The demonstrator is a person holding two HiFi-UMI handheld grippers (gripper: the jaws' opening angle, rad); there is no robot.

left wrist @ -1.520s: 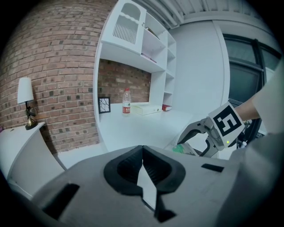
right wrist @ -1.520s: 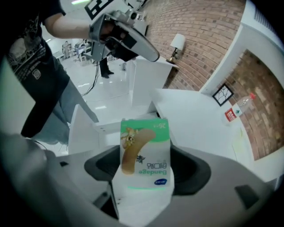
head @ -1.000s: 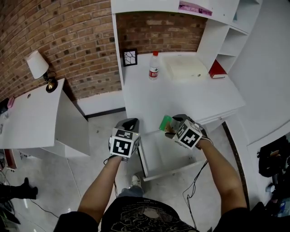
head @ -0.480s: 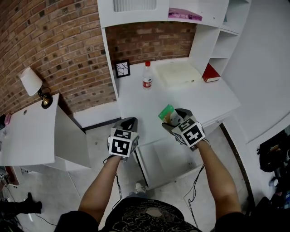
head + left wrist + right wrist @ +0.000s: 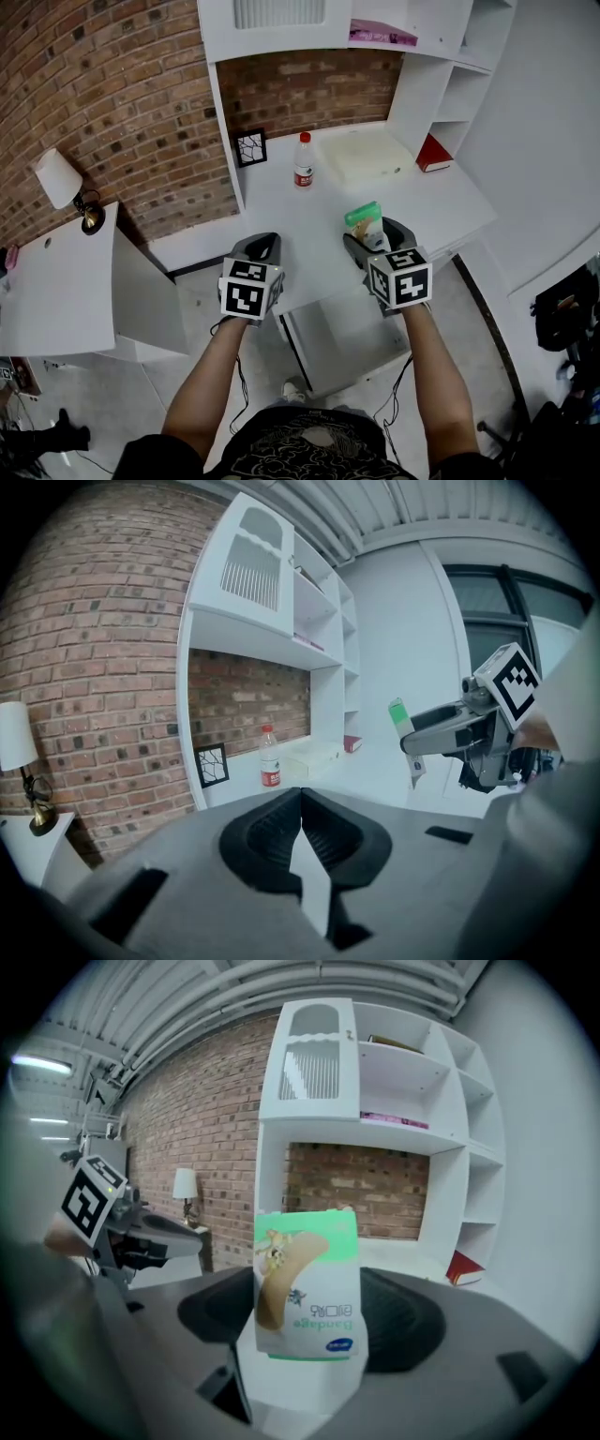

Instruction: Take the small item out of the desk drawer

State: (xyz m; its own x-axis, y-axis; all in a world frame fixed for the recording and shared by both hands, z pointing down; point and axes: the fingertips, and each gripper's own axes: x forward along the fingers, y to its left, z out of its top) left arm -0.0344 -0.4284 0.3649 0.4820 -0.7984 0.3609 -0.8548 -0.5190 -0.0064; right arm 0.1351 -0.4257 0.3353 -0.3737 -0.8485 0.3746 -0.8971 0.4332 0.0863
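The small item is a green and white bandage box. My right gripper is shut on it and holds it upright over the front of the white desk top. In the right gripper view the box stands between the dark pads, print upside down. The desk drawer stands pulled out below, under my right forearm. My left gripper hovers at the desk's front left corner, shut and empty; its pads meet in the left gripper view. That view also shows the box off to the right.
On the desk stand a water bottle, a small framed picture, a flat white box and a red book. Shelves rise above. A white side table with a lamp is at the left.
My right gripper has carried the bandage box up from over the open drawer and further in over the desk top. The left gripper stayed shut near the desk's left front corner.
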